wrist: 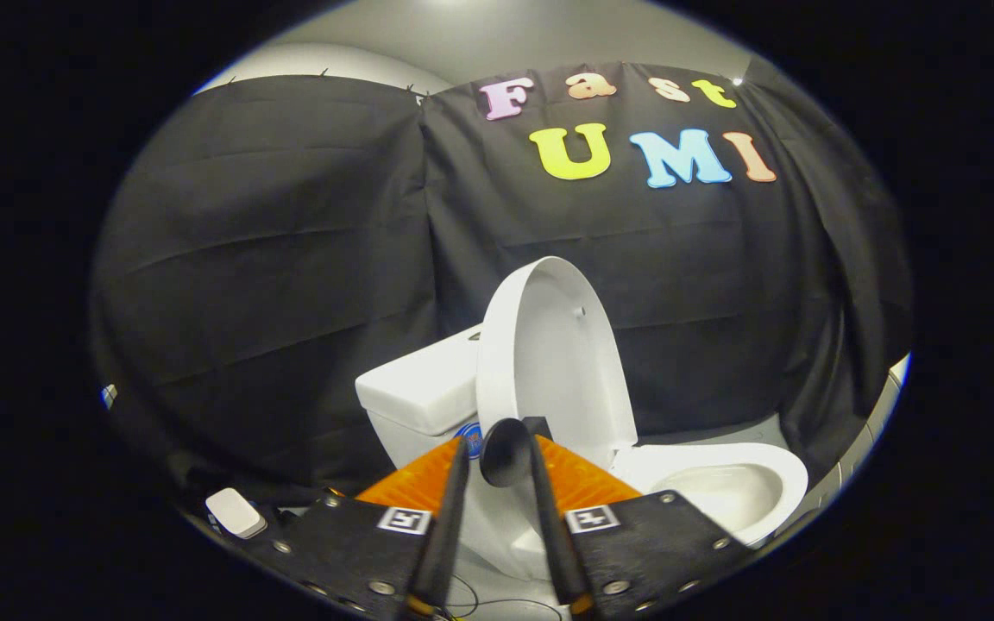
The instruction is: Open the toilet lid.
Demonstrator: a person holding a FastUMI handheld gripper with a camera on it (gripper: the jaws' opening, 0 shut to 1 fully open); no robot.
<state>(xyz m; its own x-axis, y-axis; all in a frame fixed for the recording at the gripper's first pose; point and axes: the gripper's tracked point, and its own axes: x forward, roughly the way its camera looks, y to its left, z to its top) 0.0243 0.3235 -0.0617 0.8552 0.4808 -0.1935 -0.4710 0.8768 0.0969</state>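
Black booth wall; toilet lid (549, 345) upright beyond tool (497, 448), fingers near-closed.

Black cloth wall (290, 259) (creased, pinned up) under a pale grey ceiling (506, 34).

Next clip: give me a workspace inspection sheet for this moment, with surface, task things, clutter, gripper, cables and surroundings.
Surface: pale floor beyond the toilet.
Task things: toilet lid raised, standing near upright against the tank; bowl uncovered.
Clutter: small white box on the floor beside the fingers.
Gripper: gripper with a narrow gap between its fingers; a dark round thing sits between the tips; whether they press it, cannot tell.
Cables: thin wire near the finger bases.
Surroundings: black cloth wall behind the toilet; grey ceiling above.
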